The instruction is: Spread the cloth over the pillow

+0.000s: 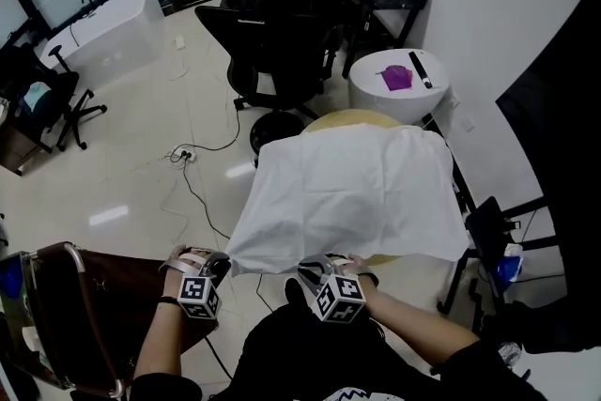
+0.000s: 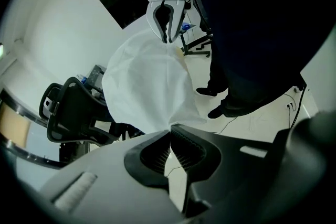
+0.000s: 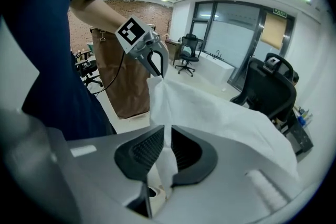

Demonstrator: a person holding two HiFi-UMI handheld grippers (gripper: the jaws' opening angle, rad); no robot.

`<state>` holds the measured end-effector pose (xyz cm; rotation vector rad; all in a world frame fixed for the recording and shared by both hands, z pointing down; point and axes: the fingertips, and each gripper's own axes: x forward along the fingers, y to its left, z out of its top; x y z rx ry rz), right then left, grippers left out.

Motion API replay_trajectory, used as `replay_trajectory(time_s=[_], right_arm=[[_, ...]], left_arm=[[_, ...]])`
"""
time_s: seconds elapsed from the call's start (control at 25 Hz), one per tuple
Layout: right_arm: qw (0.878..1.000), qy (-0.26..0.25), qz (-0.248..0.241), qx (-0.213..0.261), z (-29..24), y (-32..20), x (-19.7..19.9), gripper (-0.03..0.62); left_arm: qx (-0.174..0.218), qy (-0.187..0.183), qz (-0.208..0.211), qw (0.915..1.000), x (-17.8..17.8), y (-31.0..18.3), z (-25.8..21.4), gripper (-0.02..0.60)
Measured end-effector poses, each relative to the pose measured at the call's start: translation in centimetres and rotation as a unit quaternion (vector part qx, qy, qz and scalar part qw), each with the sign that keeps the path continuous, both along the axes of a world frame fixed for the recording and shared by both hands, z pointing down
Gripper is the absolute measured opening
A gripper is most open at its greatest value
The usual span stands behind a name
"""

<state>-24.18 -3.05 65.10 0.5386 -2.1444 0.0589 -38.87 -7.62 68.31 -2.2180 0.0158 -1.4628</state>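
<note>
Left claw (image 2: 170, 131) is fully closed, its tips pinching the near left corner of the white cloth (image 1: 347, 197). Right claw (image 3: 164, 131) is closed down to a thin slit, with a bunched fold of the near right corner filling the gap. The cloth lies draped over the beige pillow (image 1: 355, 116), whose rim shows past the far edge. The cloth's near hem is stretched between the two claws on the person's side, with a black office chair (image 1: 272, 33) and a round white counter (image 1: 376, 94) beyond.
</note>
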Motion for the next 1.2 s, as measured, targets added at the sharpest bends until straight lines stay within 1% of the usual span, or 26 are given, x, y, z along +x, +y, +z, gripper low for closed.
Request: replay_trajectory(time_s=[0.12,0.28,0.4,0.52,0.68,0.76,0.84,1.0,1.12,1.2], right_arm=[[1.000,-0.007,0.006,-0.016,0.6,0.4,-0.1,0.074],[0.998,-0.049,0.039,-0.031,-0.4,0.0,0.1,0.084],[0.995,-0.073,0.068,-0.025,-1.4,-0.8,1.0,0.084],[0.992,-0.080,0.094,-0.016,-2.2,-1.8,2.4,0.083],[0.987,-0.093,0.130,-0.008,-3.5,-3.1,4.1,0.083],[0.985,-0.100,0.138,-0.001,-4.4,-3.5,4.6,0.083],[0.984,-0.106,0.143,0.006,-4.9,-3.8,5.2,0.083],[0.980,-0.121,0.159,0.021,-6.5,-4.6,6.3,0.083],[0.976,-0.130,0.171,0.028,-7.2,-5.2,7.7,0.083],[0.974,-0.135,0.179,0.037,-7.9,-5.7,9.0,0.083]], left_arm=[[-0.012,-0.004,0.000,0.9999,-0.3,0.7,1.2,0.000],[-0.027,-0.015,0.001,0.9995,0.0,0.6,2.9,0.000],[-0.042,-0.032,0.008,0.9986,0.2,0.6,4.6,0.000],[-0.056,-0.049,0.014,0.9971,0.4,0.6,5.8,0.000],[-0.079,-0.059,0.009,0.9951,0.7,0.6,6.5,0.003],[-0.091,-0.062,0.006,0.9939,0.8,0.6,6.6,0.049],[-0.098,-0.062,0.003,0.9932,1.0,0.5,6.4,0.080],[-0.098,-0.061,-0.015,0.9932,1.0,-0.6,5.3,0.141],[-0.090,-0.068,-0.034,0.9930,0.5,-2.0,4.1,0.161],[-0.085,-0.073,-0.051,0.9923,0.1,-3.1,3.0,0.161]])
